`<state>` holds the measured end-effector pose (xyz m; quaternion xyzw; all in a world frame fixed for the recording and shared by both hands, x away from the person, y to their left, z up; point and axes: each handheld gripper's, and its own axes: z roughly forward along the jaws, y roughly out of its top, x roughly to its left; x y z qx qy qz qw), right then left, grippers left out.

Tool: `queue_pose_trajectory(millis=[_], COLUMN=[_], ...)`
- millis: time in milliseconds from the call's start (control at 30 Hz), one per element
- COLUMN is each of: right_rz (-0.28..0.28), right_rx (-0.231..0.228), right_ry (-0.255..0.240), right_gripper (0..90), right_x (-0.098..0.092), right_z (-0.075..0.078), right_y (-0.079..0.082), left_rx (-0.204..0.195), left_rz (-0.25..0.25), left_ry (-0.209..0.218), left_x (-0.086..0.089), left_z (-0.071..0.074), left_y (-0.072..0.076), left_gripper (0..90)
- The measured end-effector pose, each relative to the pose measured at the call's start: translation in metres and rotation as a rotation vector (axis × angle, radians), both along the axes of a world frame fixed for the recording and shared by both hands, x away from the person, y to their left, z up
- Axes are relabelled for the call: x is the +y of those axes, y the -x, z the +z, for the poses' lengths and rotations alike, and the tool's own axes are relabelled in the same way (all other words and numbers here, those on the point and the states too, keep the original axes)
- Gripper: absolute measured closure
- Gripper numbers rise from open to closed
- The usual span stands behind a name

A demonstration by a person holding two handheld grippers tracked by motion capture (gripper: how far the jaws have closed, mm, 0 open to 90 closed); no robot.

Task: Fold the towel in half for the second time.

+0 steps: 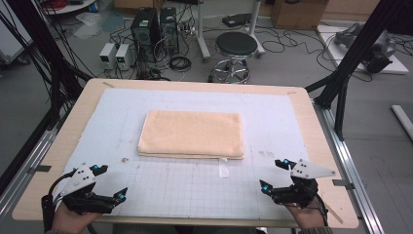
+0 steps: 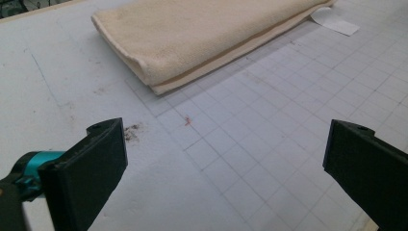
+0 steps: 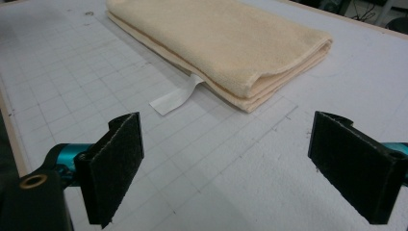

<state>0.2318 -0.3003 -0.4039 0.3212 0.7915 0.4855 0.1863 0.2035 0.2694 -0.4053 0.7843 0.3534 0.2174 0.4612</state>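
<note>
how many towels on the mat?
1: a folded peach towel at the middle of the white mat, its white tag poking from the near edge. Folds may hide more layers.

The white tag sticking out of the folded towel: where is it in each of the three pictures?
High view: white tag at the towel's near edge, centre.
Left gripper view: top right.
Right gripper view: left of centre.
Shared landmark: the towel above it.

towel (image 1: 191, 134) | pale peach terry | folded flat, white tag at near edge | mid-mat, untouched
</note>
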Motion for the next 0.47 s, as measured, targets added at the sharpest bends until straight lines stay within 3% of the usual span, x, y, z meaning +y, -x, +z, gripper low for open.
queue_pose_trajectory(millis=[467], right_rz=[0.015], right_rx=[0.015], right_ry=[0.009], right_gripper=[11.6], right_x=[0.0021], right_z=[-0.0044], right_y=[-0.0034], left_rx=[0.0], left_rz=[0.006], left_ry=[0.003], left_x=[0.0009], left_z=[-0.0008], left_y=[-0.0031], left_gripper=[2.1])
